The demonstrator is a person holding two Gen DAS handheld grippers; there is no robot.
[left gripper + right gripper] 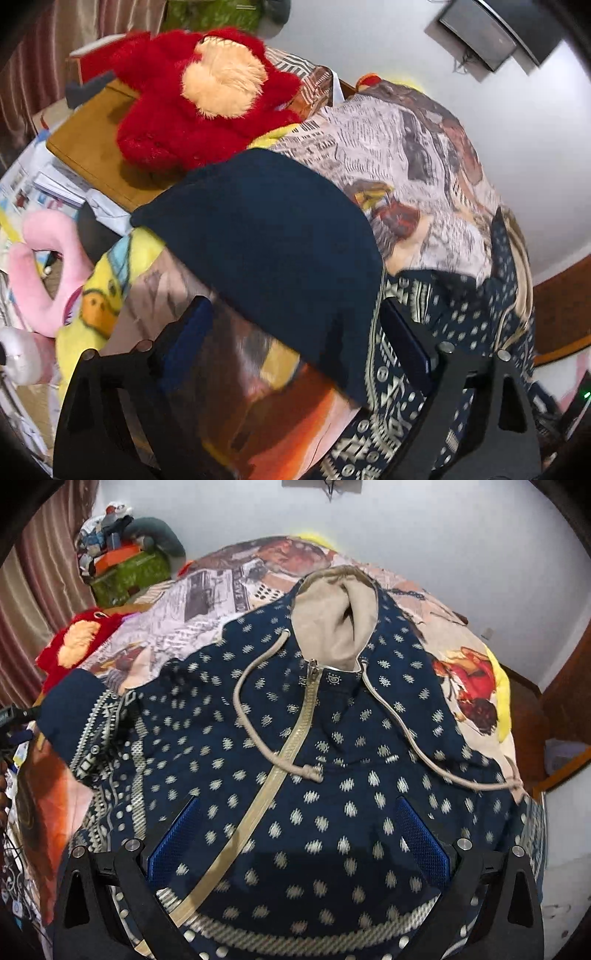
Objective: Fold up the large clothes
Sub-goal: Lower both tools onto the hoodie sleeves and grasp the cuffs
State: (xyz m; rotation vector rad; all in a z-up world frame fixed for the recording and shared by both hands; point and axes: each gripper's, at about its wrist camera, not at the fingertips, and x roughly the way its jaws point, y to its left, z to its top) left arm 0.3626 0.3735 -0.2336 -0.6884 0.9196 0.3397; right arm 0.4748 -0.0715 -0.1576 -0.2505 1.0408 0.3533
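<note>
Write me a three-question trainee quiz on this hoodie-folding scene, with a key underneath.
1. True or false: the hoodie lies front up with its zipper showing.
2. What colour is the lining of the hood? A) red B) beige C) green
3. In the left wrist view, which part of the garment lies between the fingers of the left gripper?

Key
1. True.
2. B.
3. The plain navy cuff at the end of a sleeve; the jaws stand wide and do not press on it. The right gripper is likewise open above the chest.
</note>
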